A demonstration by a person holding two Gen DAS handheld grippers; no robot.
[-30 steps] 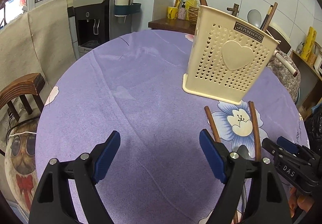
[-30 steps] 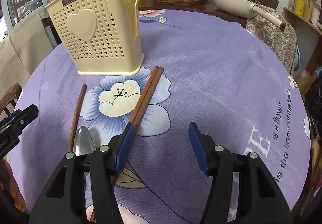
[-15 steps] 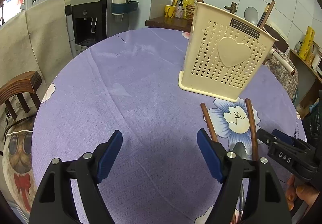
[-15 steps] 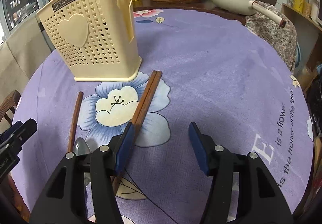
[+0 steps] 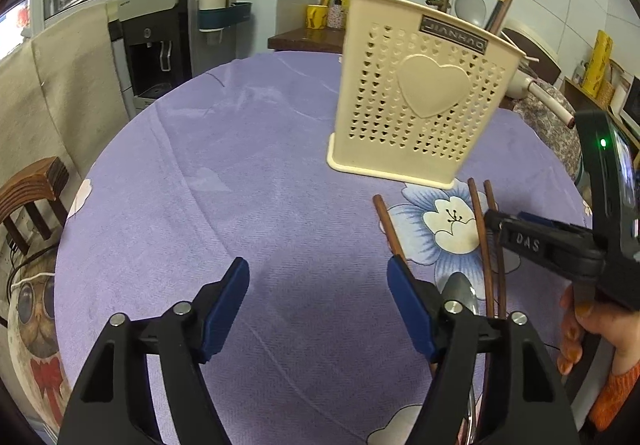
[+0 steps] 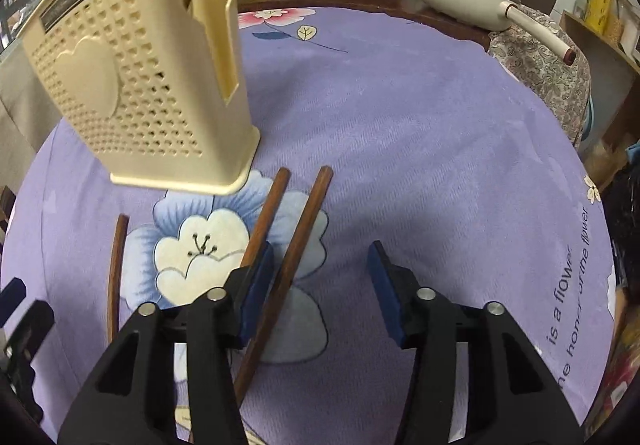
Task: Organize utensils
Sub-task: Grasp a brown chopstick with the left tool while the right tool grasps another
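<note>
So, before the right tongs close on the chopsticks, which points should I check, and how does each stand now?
1. Right tongs open: ok.
2. Nothing held in them: ok.
3. Both chopsticks between the pads: not ok. One chopstick lies in the gap; the other chopstick runs under the left pad.
4. Holder standing upright and near: ok.
5. Left tongs open and apart from the pair: ok.
6. Spoon out of the closing path: cannot tell; it is hidden in the right view.
</note>
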